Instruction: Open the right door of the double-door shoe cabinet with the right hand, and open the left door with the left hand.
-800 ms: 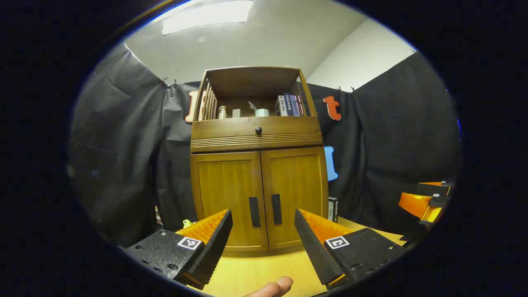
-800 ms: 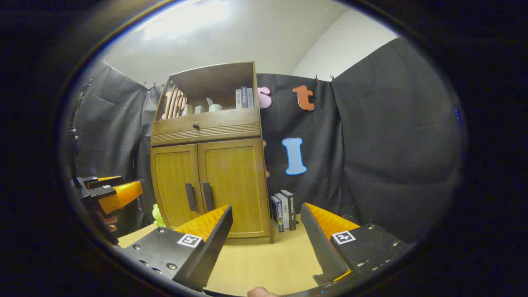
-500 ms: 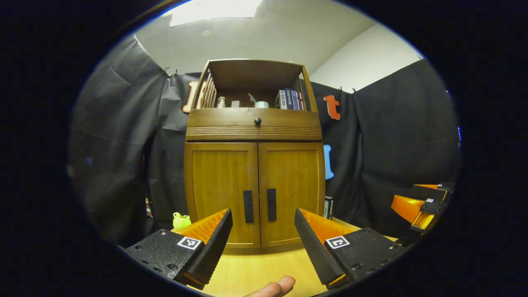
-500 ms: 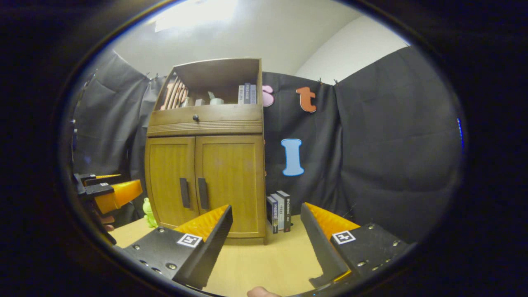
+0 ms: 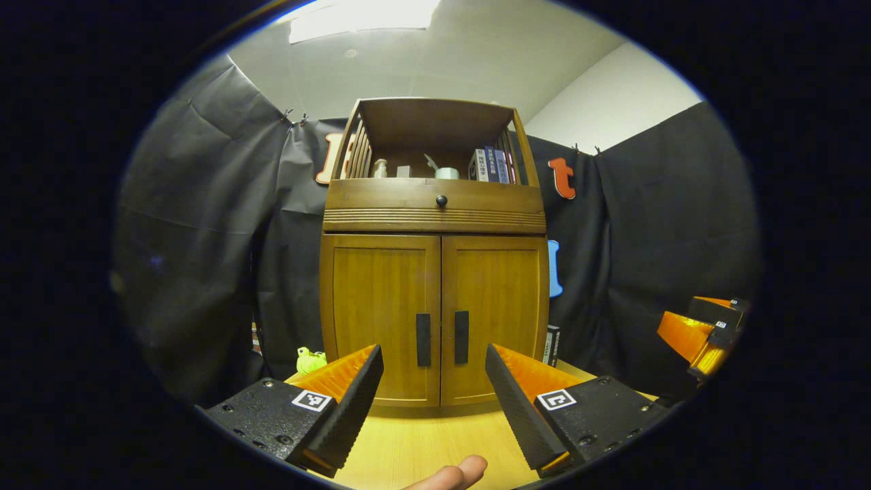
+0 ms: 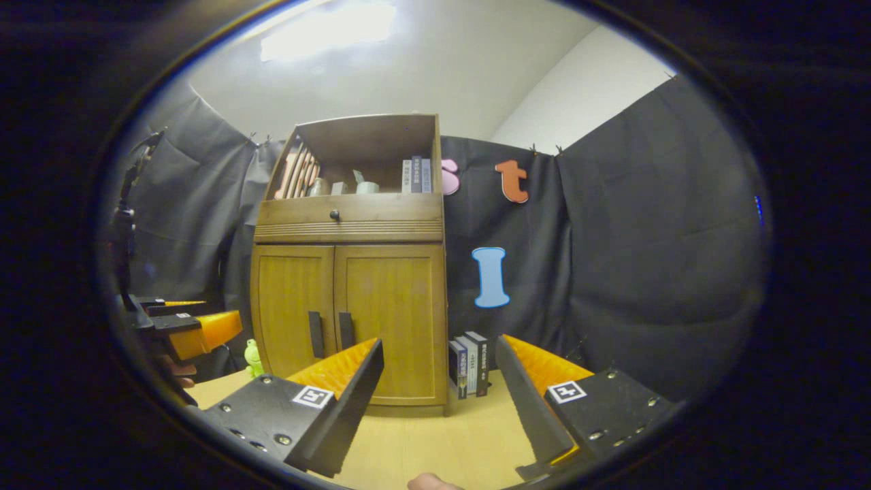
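Fingers of the left gripper (image 5: 434,388) stand wide apart and hold nothing in the left gripper view; the shoe cabinet (image 5: 434,272) sits straight ahead beyond the tips, both doors shut, with the left handle (image 5: 423,339) and right handle (image 5: 461,337) side by side above the gap between the fingers. Off past the right finger hangs the right gripper (image 5: 701,330). In the right gripper view its own fingers (image 6: 537,381) are likewise spread and empty, the cabinet lying ahead and beyond the left finger, books (image 6: 469,364) between the tips. Risk: the handles sit so close that a finger could catch the wrong one, or both grippers could collide at the centre.
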